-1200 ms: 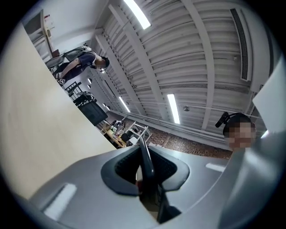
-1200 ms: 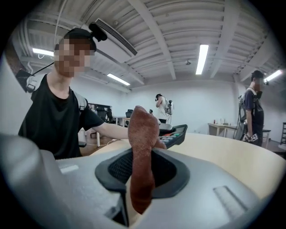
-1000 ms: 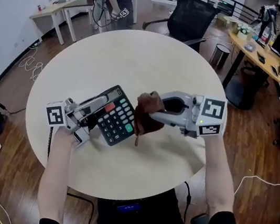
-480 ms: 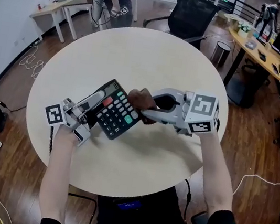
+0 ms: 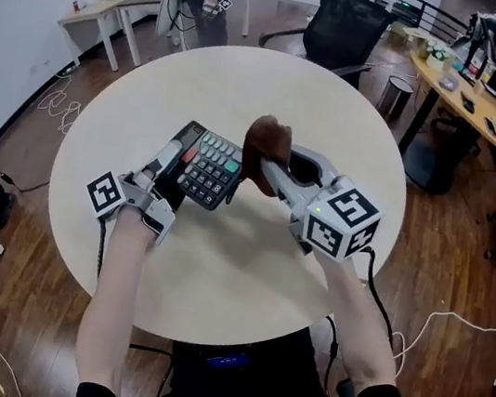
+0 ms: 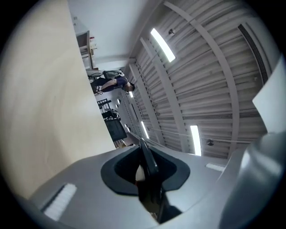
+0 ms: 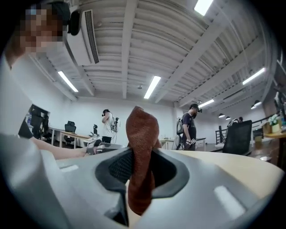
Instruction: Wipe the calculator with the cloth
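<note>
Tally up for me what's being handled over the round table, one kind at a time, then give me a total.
calculator: 1
cloth: 1
grippers: 2, the left gripper shut on the calculator and the right gripper shut on the cloth
Total: 4

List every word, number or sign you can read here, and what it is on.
No text can be read.
calculator: key and display print too small to read.
marker cubes on the left gripper and right gripper: black-and-white patterns, no letters.
</note>
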Demonstrator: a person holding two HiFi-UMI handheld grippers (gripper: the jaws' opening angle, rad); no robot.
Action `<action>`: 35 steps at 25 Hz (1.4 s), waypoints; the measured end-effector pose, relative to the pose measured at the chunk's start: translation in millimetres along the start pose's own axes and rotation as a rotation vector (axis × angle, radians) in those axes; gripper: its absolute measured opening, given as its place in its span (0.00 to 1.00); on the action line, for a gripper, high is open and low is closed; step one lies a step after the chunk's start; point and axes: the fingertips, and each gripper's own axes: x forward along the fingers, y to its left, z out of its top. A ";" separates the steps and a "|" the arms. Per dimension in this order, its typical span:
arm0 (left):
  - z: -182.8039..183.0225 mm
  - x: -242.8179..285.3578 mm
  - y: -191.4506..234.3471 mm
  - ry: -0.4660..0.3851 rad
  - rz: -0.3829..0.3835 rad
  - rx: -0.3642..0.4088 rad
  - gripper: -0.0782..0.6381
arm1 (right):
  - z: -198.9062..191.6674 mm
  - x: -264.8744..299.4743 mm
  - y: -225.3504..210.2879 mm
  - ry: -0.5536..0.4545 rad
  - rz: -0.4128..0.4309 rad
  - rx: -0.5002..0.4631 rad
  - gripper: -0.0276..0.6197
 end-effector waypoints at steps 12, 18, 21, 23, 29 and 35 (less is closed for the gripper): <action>10.7 0.2 2.7 -0.178 0.019 -0.094 0.20 | -51.2 6.6 114.8 0.208 0.254 -0.295 0.19; 9.6 1.3 -6.5 -0.172 -0.011 -0.106 0.20 | 3.7 -8.1 34.4 0.037 0.007 -0.201 0.19; 8.1 2.4 -15.3 -0.159 -0.032 -0.113 0.20 | 29.3 -3.5 -11.9 -0.015 -0.126 -0.140 0.19; 7.2 2.5 -16.3 -0.160 -0.034 -0.117 0.20 | 25.8 9.4 -4.9 0.013 -0.086 -0.148 0.19; 8.5 -4.1 -6.8 -0.234 0.007 -0.107 0.20 | -8.5 10.0 49.0 0.078 0.034 -0.201 0.18; 11.7 -4.3 1.1 -0.221 0.034 -0.066 0.20 | -54.2 2.0 139.1 0.220 0.338 -0.361 0.18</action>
